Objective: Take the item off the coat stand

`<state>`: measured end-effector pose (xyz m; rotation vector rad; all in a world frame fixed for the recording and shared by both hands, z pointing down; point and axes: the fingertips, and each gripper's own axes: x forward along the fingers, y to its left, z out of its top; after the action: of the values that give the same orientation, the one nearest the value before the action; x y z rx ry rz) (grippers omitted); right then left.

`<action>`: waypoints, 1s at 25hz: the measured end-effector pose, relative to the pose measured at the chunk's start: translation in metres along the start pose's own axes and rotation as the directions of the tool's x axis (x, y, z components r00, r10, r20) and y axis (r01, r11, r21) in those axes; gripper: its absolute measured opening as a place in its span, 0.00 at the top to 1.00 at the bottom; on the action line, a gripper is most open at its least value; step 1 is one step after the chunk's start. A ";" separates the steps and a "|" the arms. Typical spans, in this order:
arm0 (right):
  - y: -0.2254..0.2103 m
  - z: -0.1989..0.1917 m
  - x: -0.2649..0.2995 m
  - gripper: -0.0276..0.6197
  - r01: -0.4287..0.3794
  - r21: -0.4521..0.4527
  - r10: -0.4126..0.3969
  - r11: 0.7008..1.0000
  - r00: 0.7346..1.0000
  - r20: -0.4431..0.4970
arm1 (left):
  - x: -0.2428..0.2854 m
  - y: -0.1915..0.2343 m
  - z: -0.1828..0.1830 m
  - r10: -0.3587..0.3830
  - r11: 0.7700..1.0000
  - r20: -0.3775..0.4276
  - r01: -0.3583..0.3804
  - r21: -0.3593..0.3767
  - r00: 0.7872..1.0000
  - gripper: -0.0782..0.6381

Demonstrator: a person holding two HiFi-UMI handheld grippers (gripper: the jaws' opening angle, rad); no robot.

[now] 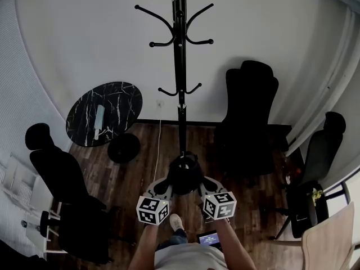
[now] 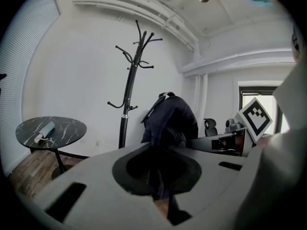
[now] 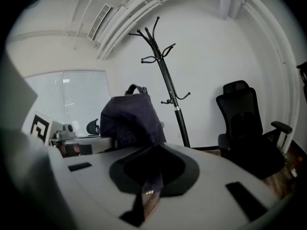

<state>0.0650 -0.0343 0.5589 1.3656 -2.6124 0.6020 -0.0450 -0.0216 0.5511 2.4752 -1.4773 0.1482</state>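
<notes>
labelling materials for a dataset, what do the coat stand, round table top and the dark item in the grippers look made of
coat stand: probably metal, black; thin curved hooks, slight sheen.
round table top: black marble or marble-look; white veins.
dark item: soft matte fabric; it folds and sags.

1 stand (image 1: 179,66), 1 item (image 1: 184,176), 1 table (image 1: 121,103).

Round black marble table (image 1: 121,103) by the white wall (image 1: 84,38), tall black office chair (image 1: 251,114), dark wood floor (image 1: 135,170)
</notes>
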 end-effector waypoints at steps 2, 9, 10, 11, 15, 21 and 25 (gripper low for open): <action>-0.008 0.008 0.018 0.92 0.006 -0.005 -0.006 1.000 1.000 -0.007 | 0.018 0.013 0.005 -0.003 1.000 0.005 0.003 -0.021 1.000 0.85; -0.039 0.038 0.076 0.92 0.031 -0.004 -0.031 1.000 0.999 -0.006 | 0.080 0.052 0.027 -0.026 0.999 0.003 0.026 -0.026 1.000 0.85; -0.043 0.040 0.083 0.92 0.036 -0.002 -0.036 0.999 0.999 -0.007 | 0.086 0.057 0.029 -0.030 0.999 0.000 0.030 -0.027 1.000 0.85; -0.045 0.042 0.090 0.92 0.042 -0.001 -0.042 0.999 0.999 -0.007 | 0.092 0.062 0.030 -0.033 0.999 -0.003 0.033 -0.028 0.999 0.85; -0.054 0.051 0.115 0.92 0.070 -0.005 -0.070 0.998 0.998 -0.005 | 0.114 0.081 0.034 -0.048 0.998 -0.010 0.047 -0.039 0.999 0.85; -0.068 0.060 0.139 0.92 0.119 0.002 -0.119 0.993 0.993 0.019 | 0.140 0.097 0.042 -0.101 0.994 -0.001 0.101 -0.043 0.995 0.85; -0.073 0.064 0.147 0.92 0.149 -0.007 -0.149 0.989 0.988 0.032 | 0.150 0.100 0.045 -0.129 0.991 0.000 0.129 -0.029 0.992 0.85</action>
<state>0.0435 -0.2089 0.5650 1.5623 -2.5037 0.5498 -0.0629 -0.2064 0.5571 2.5372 -1.3035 0.1046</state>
